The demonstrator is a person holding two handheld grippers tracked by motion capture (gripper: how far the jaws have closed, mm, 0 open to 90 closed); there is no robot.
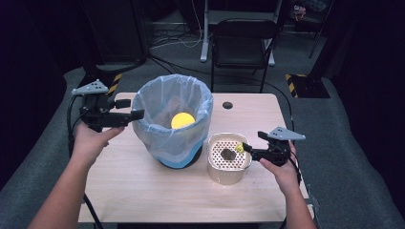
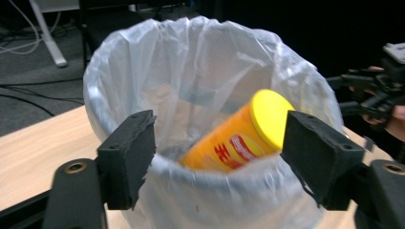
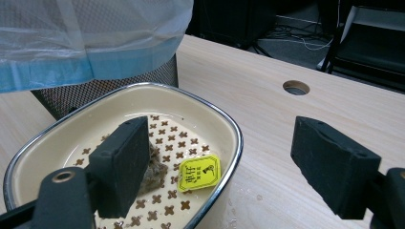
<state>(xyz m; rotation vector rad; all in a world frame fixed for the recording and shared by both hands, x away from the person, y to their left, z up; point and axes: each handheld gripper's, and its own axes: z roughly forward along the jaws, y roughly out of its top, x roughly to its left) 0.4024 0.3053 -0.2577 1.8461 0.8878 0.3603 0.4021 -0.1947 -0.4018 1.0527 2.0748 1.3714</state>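
A yellow-tagged tea bag (image 3: 191, 174), dark and wet, is seen in the cream strainer bowl (image 1: 228, 172). It lies just beyond the right gripper (image 3: 229, 162), whose fingers are spread wide and empty; the left gripper (image 2: 224, 157) is likewise held wide before the lined bin (image 1: 173, 119).

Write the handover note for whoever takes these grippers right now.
Left gripper: jaws open, empty, held at the rim of the lined bin.
Right gripper: jaws open, empty, at the right edge of the cream strainer dish; one jaw is over its inside, the other outside the rim.
Things: an orange can with a yellow lid lies tilted inside the bin. A used tea bag with a yellow tag lies on the dish's perforated tray.
Done: the can is binned.
Left: probably grip the tea bag and drop it into the bin.
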